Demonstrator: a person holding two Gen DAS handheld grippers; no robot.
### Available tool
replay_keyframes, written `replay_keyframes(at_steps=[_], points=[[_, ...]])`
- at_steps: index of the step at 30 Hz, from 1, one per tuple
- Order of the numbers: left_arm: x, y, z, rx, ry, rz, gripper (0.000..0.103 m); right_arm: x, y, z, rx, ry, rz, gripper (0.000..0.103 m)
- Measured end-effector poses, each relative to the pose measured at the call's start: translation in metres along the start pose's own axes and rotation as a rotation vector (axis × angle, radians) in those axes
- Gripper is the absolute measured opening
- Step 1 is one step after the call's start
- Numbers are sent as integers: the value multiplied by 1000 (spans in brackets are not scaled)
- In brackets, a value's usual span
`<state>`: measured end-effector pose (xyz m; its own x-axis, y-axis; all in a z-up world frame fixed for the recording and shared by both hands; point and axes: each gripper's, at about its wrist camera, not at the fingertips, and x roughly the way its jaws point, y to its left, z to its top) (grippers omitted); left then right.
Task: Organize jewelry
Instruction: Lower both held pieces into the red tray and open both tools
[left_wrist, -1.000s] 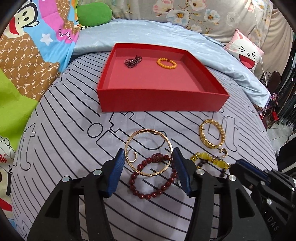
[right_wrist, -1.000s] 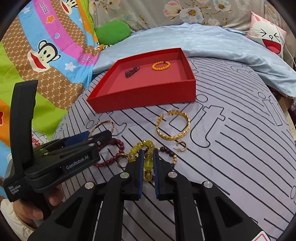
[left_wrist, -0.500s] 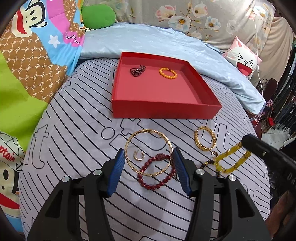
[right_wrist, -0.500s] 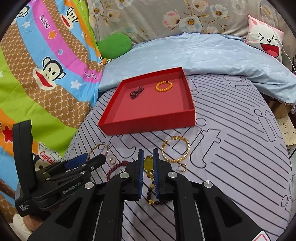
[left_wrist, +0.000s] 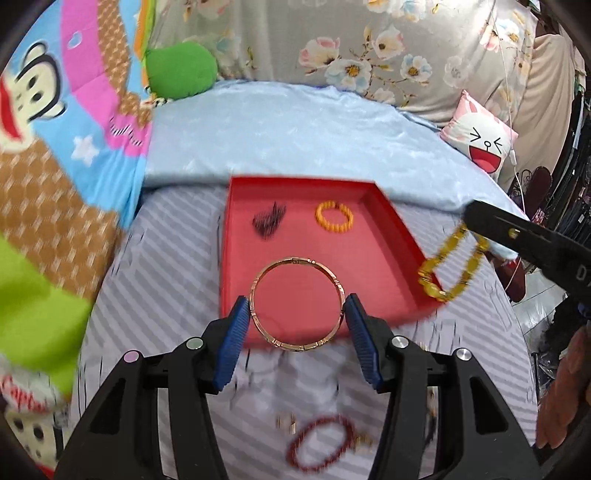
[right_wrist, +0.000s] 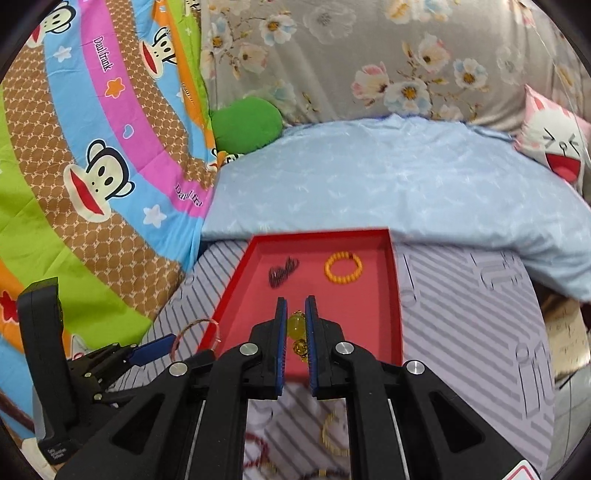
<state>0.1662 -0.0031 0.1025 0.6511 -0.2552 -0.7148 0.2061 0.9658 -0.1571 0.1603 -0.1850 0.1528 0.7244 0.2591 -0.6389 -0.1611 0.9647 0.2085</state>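
My left gripper (left_wrist: 297, 317) is shut on a thin gold bangle (left_wrist: 296, 264) and holds it in the air over the near part of the red tray (left_wrist: 391, 218). My right gripper (right_wrist: 295, 332) is shut on a yellow bead bracelet (right_wrist: 296, 326), which hangs from it over the tray's right edge in the left wrist view (left_wrist: 448, 269). In the tray (right_wrist: 395, 288) lie an orange bead bracelet (left_wrist: 333, 216) and a dark chain (left_wrist: 269, 221). A dark red bead bracelet (left_wrist: 321, 443) lies on the striped sheet below.
A gold chain bracelet (right_wrist: 334, 432) and small rings (left_wrist: 286, 421) lie on the grey striped sheet (right_wrist: 461, 314). A light blue quilt (right_wrist: 388, 177), a green cushion (left_wrist: 179, 68) and a pink face pillow (left_wrist: 480, 140) lie behind the tray.
My left gripper has closed on the gold bangle and lifted it toward the tray. My right gripper has carried the yellow bracelet up and forward to the tray.
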Motion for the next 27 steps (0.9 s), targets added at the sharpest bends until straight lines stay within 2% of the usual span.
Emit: replay_keyframes(at_steps=[3,6,10,14,17,22,24,26,27], points=[[26,0,25,16,-2,18,51,27,0,21,8,7,16,9],[58,4,42,9,41,0,51,67,-11,36,58,46,49,9],[102,13,49,-7,102,3,51,119,-32,31,125,132,51,9],[132,17,46,-7,154,12,51,155,-50,15,135,212,-17,9],[146,19,41,-5,179,11,51,167,-61,2,133,250,-56,9],[150,13,38,34,178,31,51,167,-65,-6,93,242,-123,10],[150,10,37,44,177,26,51,163,-65,-7,78,225,-145,15],[149,9,37,53,167,30,52,155,-65,-7,74,201,-157,27],[147,8,37,55,162,33,54,150,-65,-7,73,190,-157,29]])
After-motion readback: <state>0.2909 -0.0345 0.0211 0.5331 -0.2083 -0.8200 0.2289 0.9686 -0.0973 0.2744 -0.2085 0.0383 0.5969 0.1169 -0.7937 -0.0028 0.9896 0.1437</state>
